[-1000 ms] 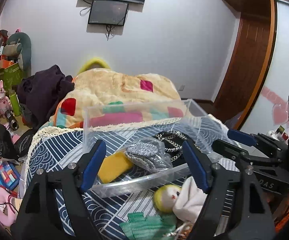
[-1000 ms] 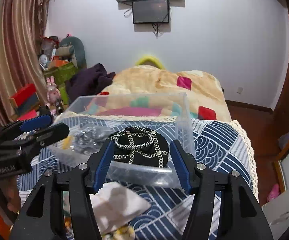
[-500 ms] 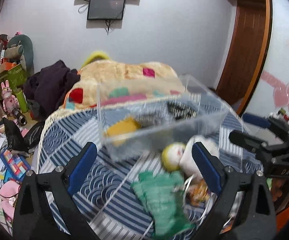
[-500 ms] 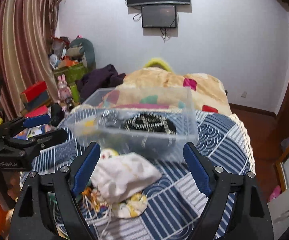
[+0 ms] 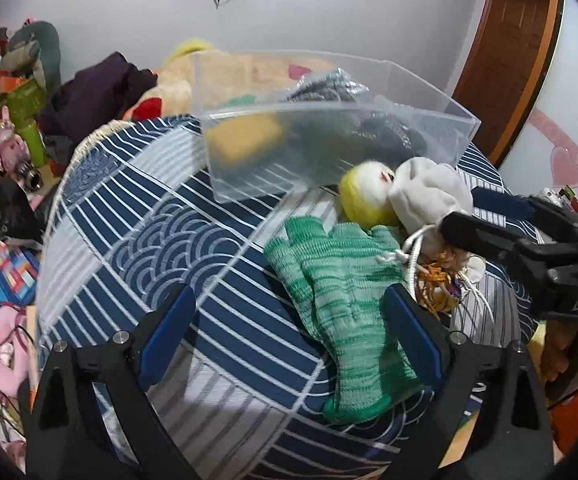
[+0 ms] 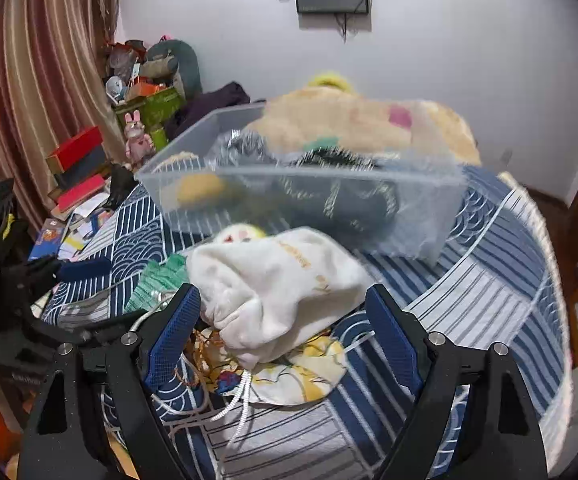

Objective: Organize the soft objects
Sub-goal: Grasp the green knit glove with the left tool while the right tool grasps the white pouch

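On the blue patterned cloth (image 5: pixel 137 236), lay a clear bin (image 5: pixel 329 152) toward the far side, holding a yellow piece (image 5: pixel 245 140), a silvery bag (image 5: pixel 325 88) and a dark chain-trimmed item (image 5: pixel 393 136). Just in front of the bin, sat a yellow ball (image 5: pixel 363 196) touching a white pouch (image 6: pixel 273 280). Beside the ball, nearer the camera, spread a green glove (image 5: pixel 341 296), flat on the cloth, one edge running under the right finger (image 5: pixel 413 332) of the left gripper (image 5: pixel 289 336). Spread wide, fingers of that gripper, gripping nothing. Low over the pouch, hung the right gripper (image 6: pixel 277 336), fingers equally wide apart, one on each side of the pouch, gripping nothing. Under the pouch, peeked a yellow printed cloth (image 6: pixel 305 376), orange cord (image 5: pixel 437 276) and white drawstrings (image 6: pixel 237 400). Beyond the bin, rose a beige blanket (image 6: pixel 353 120).
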